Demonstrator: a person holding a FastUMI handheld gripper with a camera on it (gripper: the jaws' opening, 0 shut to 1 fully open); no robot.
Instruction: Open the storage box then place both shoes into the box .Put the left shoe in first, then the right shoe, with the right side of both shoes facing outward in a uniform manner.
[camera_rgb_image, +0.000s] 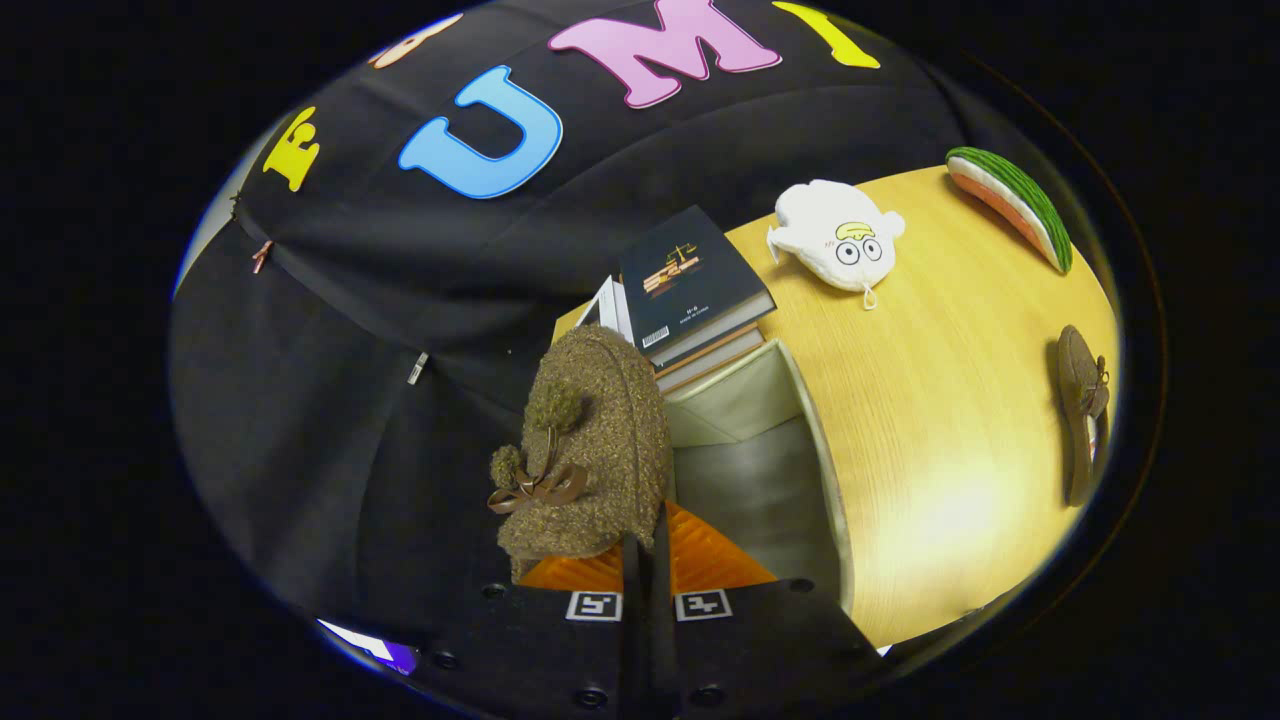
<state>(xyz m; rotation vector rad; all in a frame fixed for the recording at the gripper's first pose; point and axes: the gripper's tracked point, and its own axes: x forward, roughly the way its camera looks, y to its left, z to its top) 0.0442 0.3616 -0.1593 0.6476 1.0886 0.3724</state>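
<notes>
A fuzzy brown shoe (590, 440) with pom-poms and a small bow hangs from my gripper (648, 545), whose fingers are shut on its heel rim. It is held above the open grey storage box (770, 470), at the box's edge nearest the booth wall. The box's inside shows bare walls and floor. The second brown shoe (1082, 410) lies on its side on the wooden table (940, 400), well off to the right of the box.
A stack of books (690, 290) stands just beyond the box. A white plush toy (838, 238) lies past the books, and a watermelon-slice toy (1010, 200) rests at the table's far corner. The black cloth wall hangs close on the left.
</notes>
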